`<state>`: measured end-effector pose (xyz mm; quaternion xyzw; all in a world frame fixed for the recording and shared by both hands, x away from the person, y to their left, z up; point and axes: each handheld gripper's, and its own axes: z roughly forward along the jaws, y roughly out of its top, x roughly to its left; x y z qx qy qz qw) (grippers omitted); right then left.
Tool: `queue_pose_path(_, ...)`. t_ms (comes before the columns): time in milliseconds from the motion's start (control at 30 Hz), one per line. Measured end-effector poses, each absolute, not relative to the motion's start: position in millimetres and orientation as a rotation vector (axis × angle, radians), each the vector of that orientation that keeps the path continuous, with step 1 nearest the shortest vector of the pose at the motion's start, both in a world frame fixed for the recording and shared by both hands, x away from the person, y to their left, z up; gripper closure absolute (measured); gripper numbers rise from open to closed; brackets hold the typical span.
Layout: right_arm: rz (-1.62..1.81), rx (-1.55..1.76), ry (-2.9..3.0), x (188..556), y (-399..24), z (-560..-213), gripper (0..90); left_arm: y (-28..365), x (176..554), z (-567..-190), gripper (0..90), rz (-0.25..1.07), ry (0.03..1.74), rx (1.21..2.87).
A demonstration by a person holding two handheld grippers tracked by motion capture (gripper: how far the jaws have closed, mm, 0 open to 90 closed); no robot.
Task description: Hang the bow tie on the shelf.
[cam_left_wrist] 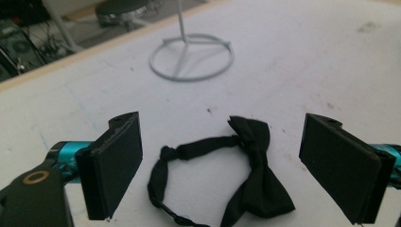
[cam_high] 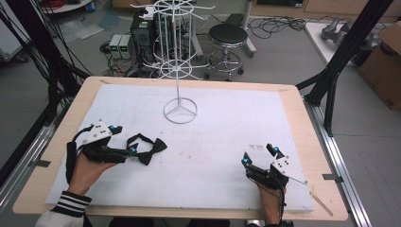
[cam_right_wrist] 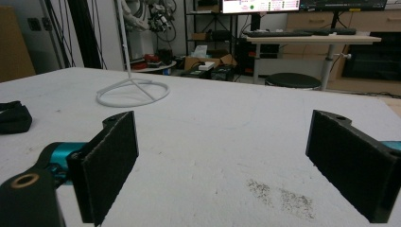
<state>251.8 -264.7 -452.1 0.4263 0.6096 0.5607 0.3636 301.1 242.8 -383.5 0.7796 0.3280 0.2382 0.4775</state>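
A black bow tie (cam_high: 150, 149) with its strap looped lies flat on the white mat at the left. My left gripper (cam_high: 124, 139) is open, its jaws either side of the strap end; the left gripper view has the bow tie (cam_left_wrist: 255, 175) lying between the two wide-apart pads. A white wire display stand (cam_high: 179, 111) rises from its ring base at the mat's far middle, and that ring base (cam_left_wrist: 191, 57) sits beyond the tie. My right gripper (cam_high: 260, 155) rests open at the mat's right with nothing between its jaws. An end of the bow tie (cam_right_wrist: 14, 117) lies at the far left.
The white mat (cam_high: 222, 127) covers a wooden table (cam_high: 302, 123). A faint dark smudge (cam_right_wrist: 281, 196) marks the mat just ahead of the right gripper. Beyond the table stand a round stool (cam_high: 227, 40), electronics with cables and black frame posts (cam_high: 347, 47).
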Motion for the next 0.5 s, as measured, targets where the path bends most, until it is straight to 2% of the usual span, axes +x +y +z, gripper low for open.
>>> queue_pose_path(67,1.443,1.098,1.569,252,-265,-452,9.1,233,305,-386,14.7,0.541,0.801,2.001)
queue_pose_path(200,1.443,1.099,1.567,252,-265,-452,9.1,223,311,-389,16.4,0.499,0.809,2.091)
queue_pose_path(500,1.444,1.098,1.568,252,-265,-452,9.1,203,320,-394,21.4,0.458,0.858,2.229)
